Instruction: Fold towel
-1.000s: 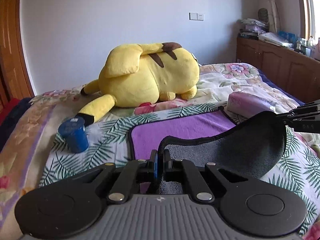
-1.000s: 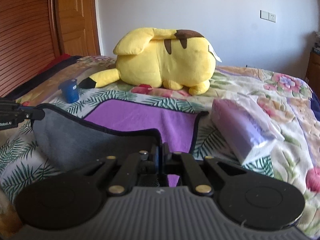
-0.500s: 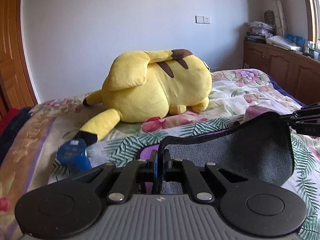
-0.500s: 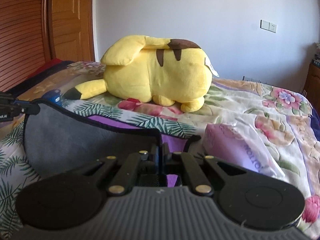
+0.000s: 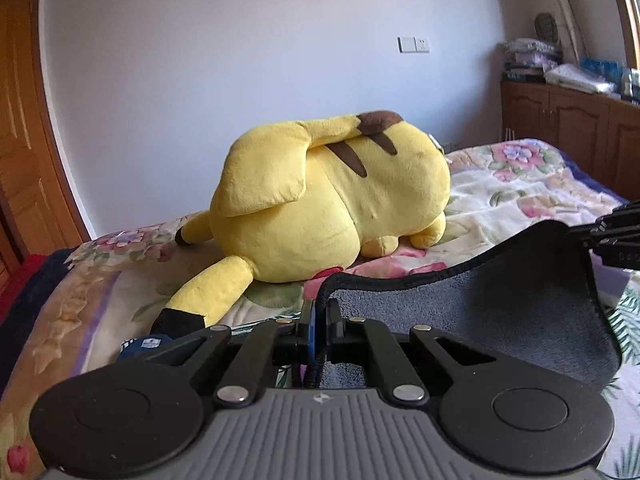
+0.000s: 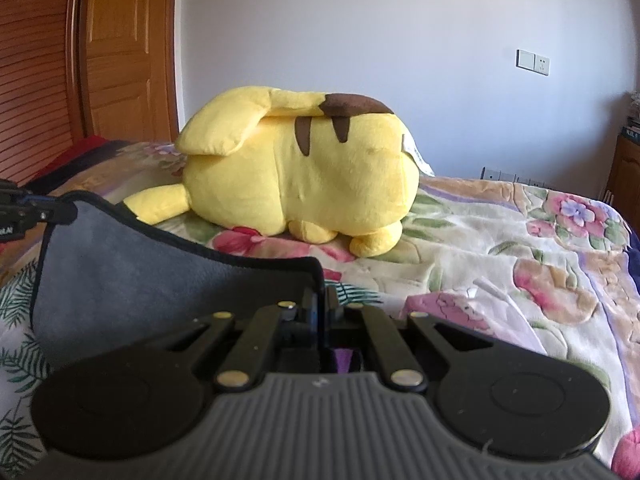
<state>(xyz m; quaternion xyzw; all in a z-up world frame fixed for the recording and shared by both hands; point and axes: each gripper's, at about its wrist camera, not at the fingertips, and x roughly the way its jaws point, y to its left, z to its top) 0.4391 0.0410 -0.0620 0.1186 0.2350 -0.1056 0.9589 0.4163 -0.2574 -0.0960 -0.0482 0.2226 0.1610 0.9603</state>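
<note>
The towel [image 5: 480, 308] is grey on the side facing me, with a black hem and a purple other side. It hangs lifted between both grippers above the floral bedspread. My left gripper [image 5: 320, 312] is shut on one towel corner. My right gripper [image 6: 320, 304] is shut on the other corner; the towel [image 6: 132, 268] stretches left from it. The right gripper's tip shows at the right edge of the left wrist view [image 5: 612, 236], and the left gripper's tip at the left edge of the right wrist view [image 6: 24, 212]. A sliver of purple [image 6: 344, 360] shows under the right jaws.
A large yellow plush toy [image 5: 332, 200] lies on the bed just beyond the towel, also in the right wrist view [image 6: 296, 172]. A blue cup [image 5: 144, 346] peeks out at the left. A pink tissue pack [image 6: 472, 320] lies right. Wooden cabinets [image 5: 572, 128] stand at the far right.
Both grippers have risen and moved forward toward the plush, carrying the towel's near edge. The purple surface has dropped out of sight behind the lifted grey side. The blue cup is now nearly hidden.
</note>
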